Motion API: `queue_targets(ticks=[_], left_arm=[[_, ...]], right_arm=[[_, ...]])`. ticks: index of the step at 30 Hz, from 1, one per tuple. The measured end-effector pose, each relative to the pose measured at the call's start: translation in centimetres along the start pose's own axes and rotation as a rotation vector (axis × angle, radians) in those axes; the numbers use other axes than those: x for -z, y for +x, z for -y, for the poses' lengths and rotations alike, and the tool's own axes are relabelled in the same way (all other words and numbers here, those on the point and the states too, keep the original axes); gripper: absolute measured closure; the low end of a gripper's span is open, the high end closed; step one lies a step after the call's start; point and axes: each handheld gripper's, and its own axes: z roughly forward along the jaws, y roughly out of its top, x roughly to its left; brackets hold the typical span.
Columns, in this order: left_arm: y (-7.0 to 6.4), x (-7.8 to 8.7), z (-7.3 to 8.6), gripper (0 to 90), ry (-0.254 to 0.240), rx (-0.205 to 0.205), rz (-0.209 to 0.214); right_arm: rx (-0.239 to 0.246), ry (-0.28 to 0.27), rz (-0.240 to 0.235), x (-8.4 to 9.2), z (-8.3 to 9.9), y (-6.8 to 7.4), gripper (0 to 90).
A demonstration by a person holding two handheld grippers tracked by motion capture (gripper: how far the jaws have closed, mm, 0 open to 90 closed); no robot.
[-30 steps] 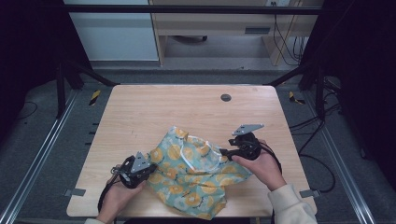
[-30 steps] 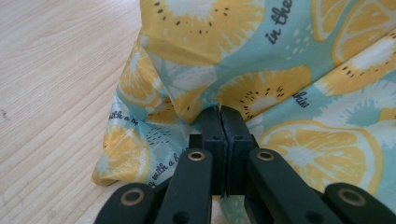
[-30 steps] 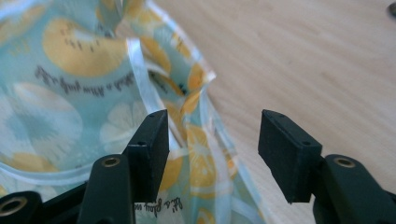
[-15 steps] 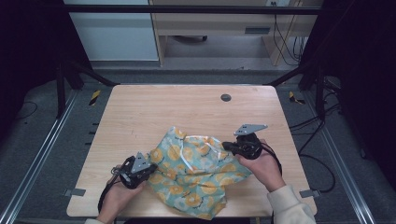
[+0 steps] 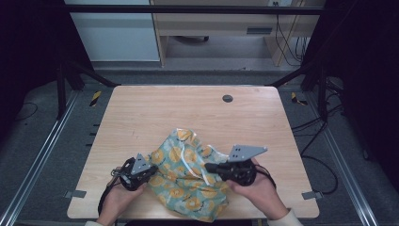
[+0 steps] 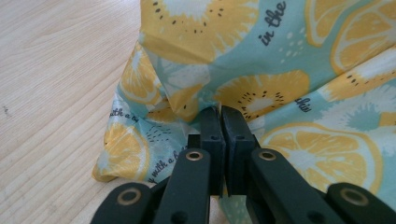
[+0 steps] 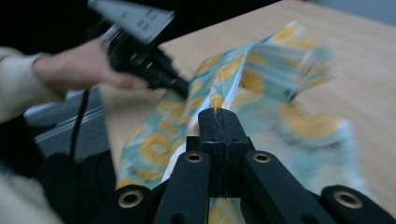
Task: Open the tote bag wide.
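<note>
Pale wood worktop [image 5: 155,117] from the high view, and a crumpled fruit-print cloth bag [image 5: 188,181] lies near its front edge, between both hands. Left gripper [image 5: 149,170] bites the bag's left edge; right gripper [image 5: 208,166] is over the bag's right half.

Left gripper view: fingers [image 6: 211,128] pressed together, clamped on a fold of the bag [image 6: 261,60].

Right gripper view, blurred: fingers [image 7: 208,128] together, pinching the bag's [image 7: 261,79] edge, with the left gripper [image 7: 182,89] beyond.
</note>
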Motion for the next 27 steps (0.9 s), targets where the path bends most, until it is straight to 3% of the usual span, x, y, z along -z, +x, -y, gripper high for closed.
queue_targets(ticks=[4, 8, 12, 18, 27], left_arm=[[-0.1, -0.2, 0.1, 88.8, 0.017, 0.002, -0.001], [0.0, -0.4, 0.2, 88.9, 0.027, 0.008, -0.004], [0.0, -0.5, 0.2, 88.3, 0.036, 0.007, -0.006], [0.0, -0.4, 0.2, 86.9, 0.030, 0.008, -0.010], [0.0, -0.5, 0.3, 86.0, 0.042, 0.016, -0.013]], right_arm=[[0.026, 0.075, -0.034, -1.3, 2.1, 1.4, 90.0], [0.022, 0.139, -0.038, -2.1, 4.3, 1.5, 90.0], [0.023, 0.203, 0.002, -2.5, 5.8, 0.9, 90.0], [-0.033, 0.276, 0.069, -3.0, 7.6, -0.7, 90.0], [-0.082, 0.313, 0.153, -2.7, 8.3, -1.9, 90.0]])
